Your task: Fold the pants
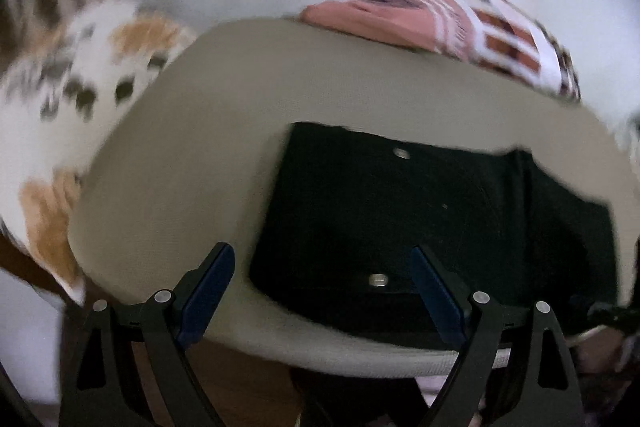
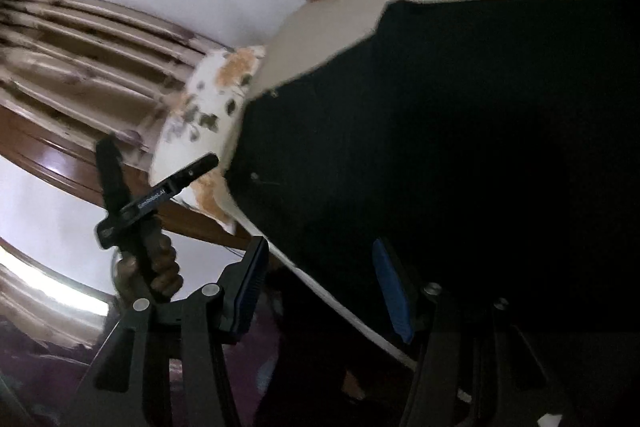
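Black pants [image 1: 400,215] lie folded in a compact rectangle on a beige table [image 1: 192,163], with two metal buttons showing. My left gripper [image 1: 322,259] is open and empty, hovering above the pants' near left corner. In the right wrist view the pants [image 2: 460,131] fill the right side as a dark mass. My right gripper [image 2: 320,259] is open and empty over the table's near edge, its right finger above the pants. The left gripper [image 2: 160,187], held in a hand, shows there off the table's left end.
A white floral pillow [image 1: 92,67] lies left of the table. A pink and patterned cloth [image 1: 440,23] sits behind it. A striped curtain [image 2: 80,59] and a wooden ledge [image 2: 60,163] are at the left. The table edge [image 2: 340,303] is close.
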`<state>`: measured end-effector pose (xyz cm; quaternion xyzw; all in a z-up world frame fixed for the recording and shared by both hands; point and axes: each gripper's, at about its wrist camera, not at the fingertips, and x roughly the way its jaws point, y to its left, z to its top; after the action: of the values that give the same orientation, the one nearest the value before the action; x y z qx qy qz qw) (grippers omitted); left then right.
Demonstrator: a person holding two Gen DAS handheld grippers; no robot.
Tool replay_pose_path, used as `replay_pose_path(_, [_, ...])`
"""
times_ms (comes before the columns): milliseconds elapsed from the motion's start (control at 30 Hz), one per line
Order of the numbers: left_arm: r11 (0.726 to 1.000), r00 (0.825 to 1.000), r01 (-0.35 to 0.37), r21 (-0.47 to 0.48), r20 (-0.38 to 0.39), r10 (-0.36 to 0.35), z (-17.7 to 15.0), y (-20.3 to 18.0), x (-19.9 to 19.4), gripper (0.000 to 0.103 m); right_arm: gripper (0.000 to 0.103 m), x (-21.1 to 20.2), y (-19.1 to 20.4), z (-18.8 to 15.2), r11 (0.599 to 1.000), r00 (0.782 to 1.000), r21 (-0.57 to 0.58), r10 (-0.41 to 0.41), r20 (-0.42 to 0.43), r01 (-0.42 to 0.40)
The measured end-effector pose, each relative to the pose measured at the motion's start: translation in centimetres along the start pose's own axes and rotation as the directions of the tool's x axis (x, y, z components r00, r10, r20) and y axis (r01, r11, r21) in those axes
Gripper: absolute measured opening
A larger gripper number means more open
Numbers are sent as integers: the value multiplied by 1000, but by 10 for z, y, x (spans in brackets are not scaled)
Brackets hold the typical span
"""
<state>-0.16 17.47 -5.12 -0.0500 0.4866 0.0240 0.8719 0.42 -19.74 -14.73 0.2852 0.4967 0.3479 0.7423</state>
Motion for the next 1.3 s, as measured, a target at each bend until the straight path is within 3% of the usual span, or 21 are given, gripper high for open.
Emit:
replay_pose_path(67, [989, 995, 84, -118, -52, -91, 4, 40, 3, 89, 54, -8, 0, 0, 1000, 999, 7, 25, 44, -26])
replay_pose_path(100, [972, 987, 133, -195, -68, -148, 4, 60, 6, 89, 56, -11, 0, -1, 1000, 998, 13, 27, 56, -27])
replay_pose_path(167, [912, 959, 226, -343, -85, -269, -2, 92, 14, 89, 59, -15, -8, -5, 999, 997, 42, 29, 73, -32])
replay_pose_path(200, [865, 936, 273, -420, -92, -340, -8, 107, 22, 89, 60, -15, -12, -6, 998, 997, 59, 29, 73, -33])
replay_pose_path(267, [816, 905, 314, -485, -107, -412, -17, 116, 33, 85, 60, -16, -17, -10, 997, 997, 75, 16, 71, -21])
replay_pose_path(333, [793, 880, 342, -504, -124, -458, -26, 113, 42, 81, 60, -13, -13, -6, 998, 997, 63, -1, 72, -3])
replay_pose_path(400, [760, 845, 384, -524, -133, -518, -33, 104, 51, 80, 62, -13, -10, -5, 999, 998, 43, -20, 62, 18])
replay_pose_path(500, [736, 830, 391, -552, -134, -542, -34, 97, 63, 80, 63, -9, -6, -5, 999, 997, 26, -46, 55, 45])
replay_pose_path(667, [679, 789, 443, -586, -106, -606, -29, 90, 86, 80, 63, -11, -9, -4, 998, 997, 41, -39, 59, 36])
replay_pose_path(800, [670, 777, 469, -575, -91, -622, -18, 88, 94, 80, 63, -13, -10, -5, 998, 997, 49, -43, 62, 40])
replay_pose_path(833, [655, 772, 473, -589, -80, -630, -17, 91, 95, 80, 63, -12, -10, -5, 998, 997, 49, -43, 62, 40])
replay_pose_path(967, [551, 734, 525, -648, 17, -679, -22, 102, 101, 81, 64, -12, -10, -5, 998, 997, 57, -37, 68, 33])
replay_pose_path(1000, [551, 731, 528, -646, 15, -682, -21, 102, 101, 81, 64, -12, -11, -5, 998, 997, 60, -36, 69, 32])
replay_pose_path(1100, [587, 741, 522, -620, -12, -672, -16, 97, 99, 81, 65, -12, -10, -5, 998, 997, 60, -37, 69, 33])
replay_pose_path(1133, [605, 750, 516, -606, -21, -661, -15, 95, 97, 81, 66, -12, -10, -5, 998, 997, 56, -39, 67, 35])
replay_pose_path(1200, [673, 784, 490, -554, -56, -618, -11, 85, 92, 77, 66, -11, -9, -6, 998, 997, 54, -41, 66, 37])
replay_pose_path(1233, [731, 820, 450, -513, -85, -565, -9, 78, 89, 65, 66, -12, -10, -6, 998, 997, 55, -41, 66, 38])
replay_pose_path(1267, [767, 845, 420, -485, -100, -526, -9, 76, 87, 44, 66, -12, -10, -6, 998, 997, 56, -41, 67, 38])
replay_pose_path(1300, [782, 855, 404, -474, -109, -508, -10, 76, 88, 37, 66, -12, -10, -6, 998, 997, 58, -42, 68, 38])
